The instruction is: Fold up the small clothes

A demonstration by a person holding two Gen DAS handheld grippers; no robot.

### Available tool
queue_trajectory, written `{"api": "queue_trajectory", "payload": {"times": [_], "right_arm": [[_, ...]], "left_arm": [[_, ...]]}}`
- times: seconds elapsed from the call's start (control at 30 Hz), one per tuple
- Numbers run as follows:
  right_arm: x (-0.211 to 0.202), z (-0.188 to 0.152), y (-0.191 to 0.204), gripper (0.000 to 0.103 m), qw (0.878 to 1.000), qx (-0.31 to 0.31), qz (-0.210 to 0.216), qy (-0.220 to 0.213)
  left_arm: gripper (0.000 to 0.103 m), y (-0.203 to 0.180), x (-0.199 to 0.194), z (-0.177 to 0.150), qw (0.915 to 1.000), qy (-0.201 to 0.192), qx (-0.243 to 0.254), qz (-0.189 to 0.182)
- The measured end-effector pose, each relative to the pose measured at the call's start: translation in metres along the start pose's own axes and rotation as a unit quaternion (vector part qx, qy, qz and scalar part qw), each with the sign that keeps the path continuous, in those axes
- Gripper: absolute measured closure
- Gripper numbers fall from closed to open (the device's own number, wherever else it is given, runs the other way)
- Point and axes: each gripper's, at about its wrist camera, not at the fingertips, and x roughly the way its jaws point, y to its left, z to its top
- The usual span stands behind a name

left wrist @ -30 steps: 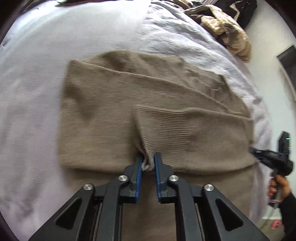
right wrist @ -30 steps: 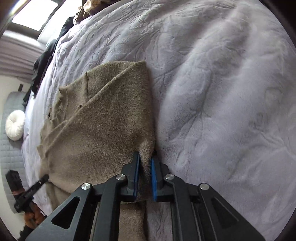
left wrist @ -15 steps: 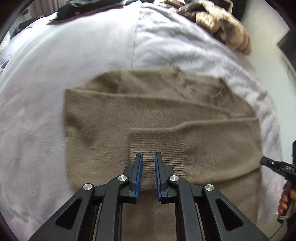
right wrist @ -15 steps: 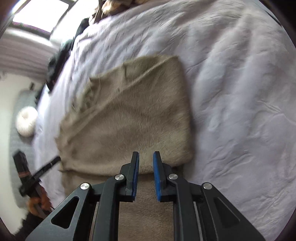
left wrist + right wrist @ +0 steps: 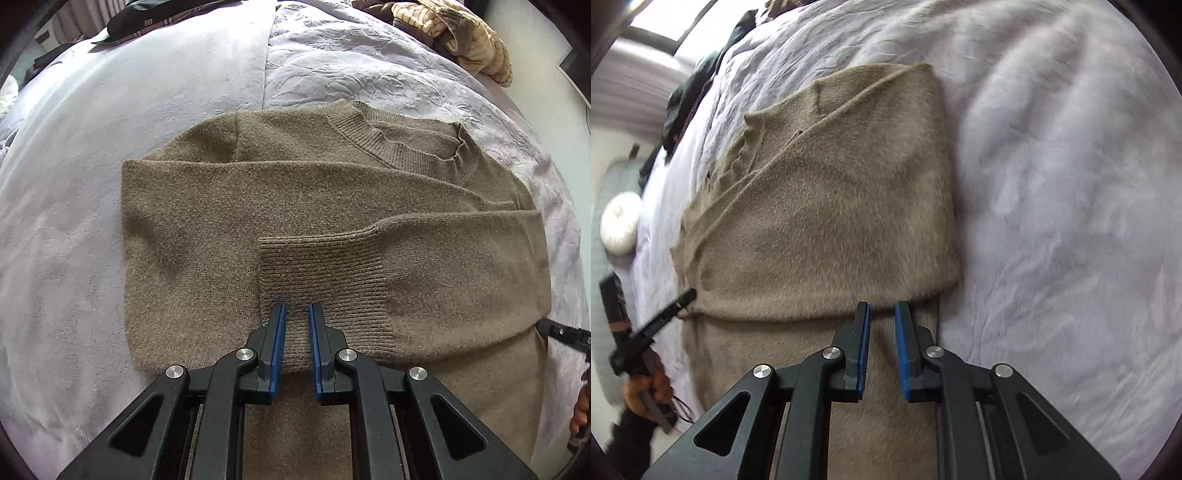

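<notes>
A taupe knit sweater (image 5: 221, 221) lies flat on a lavender bedspread (image 5: 66, 192), both sleeves folded across its body and the ribbed neckline (image 5: 406, 155) at the far side. My left gripper (image 5: 295, 306) hovers over the ribbed cuff (image 5: 321, 273), jaws nearly together and nothing pinched. In the right wrist view the sweater (image 5: 831, 203) shows its folded side edge. My right gripper (image 5: 881, 304) sits just short of the lower sleeve's edge, jaws narrow and empty. Each gripper also shows at the rim of the other view, the right gripper (image 5: 565, 334) and the left gripper (image 5: 653, 325).
A heap of patterned clothes (image 5: 461, 37) lies at the bed's far right, and a dark garment (image 5: 147, 18) at the far left. A white round cushion (image 5: 620, 229) rests beside the bed. The bedspread (image 5: 1071, 184) spreads wide to the sweater's right.
A second ago my left gripper pinched the cuff and my right pinched the sweater's side edge. Both have let go and drawn back, and the sleeve now lies flat.
</notes>
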Motion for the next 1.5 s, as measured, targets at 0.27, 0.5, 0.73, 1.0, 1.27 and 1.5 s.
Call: {"api": "queue_trajectory", "payload": {"times": [0.27, 0.5, 0.73, 1.0, 1.27, 1.5], "right_arm": [[0.007, -0.006, -0.031, 0.084, 0.986, 0.141, 0.091, -0.024], [0.007, 0.002, -0.019, 0.098, 0.995, 0.093, 0.016, -0.016], [-0.010, -0.006, -0.025, 0.097, 0.996, 0.093, 0.012, -0.008], [-0.016, -0.027, -0.011, 0.096, 0.997, 0.073, 0.026, 0.011], [-0.015, -0.046, 0.015, 0.052, 0.998, 0.042, 0.044, 0.032], [-0.014, -0.053, 0.037, 0.051, 0.997, 0.010, 0.057, 0.052]], "left_arm": [[0.089, -0.001, 0.001, 0.002, 1.0000, 0.005, 0.001, 0.003], [0.089, -0.004, 0.003, 0.003, 0.9999, 0.007, 0.005, 0.007], [0.089, -0.004, 0.005, 0.004, 0.9999, 0.008, 0.003, 0.007], [0.089, -0.003, -0.003, 0.003, 0.9998, 0.021, 0.005, -0.002], [0.089, -0.022, -0.030, -0.028, 0.9987, 0.038, 0.034, 0.010], [0.001, -0.031, -0.056, -0.052, 0.9988, 0.012, 0.031, 0.035]]}}
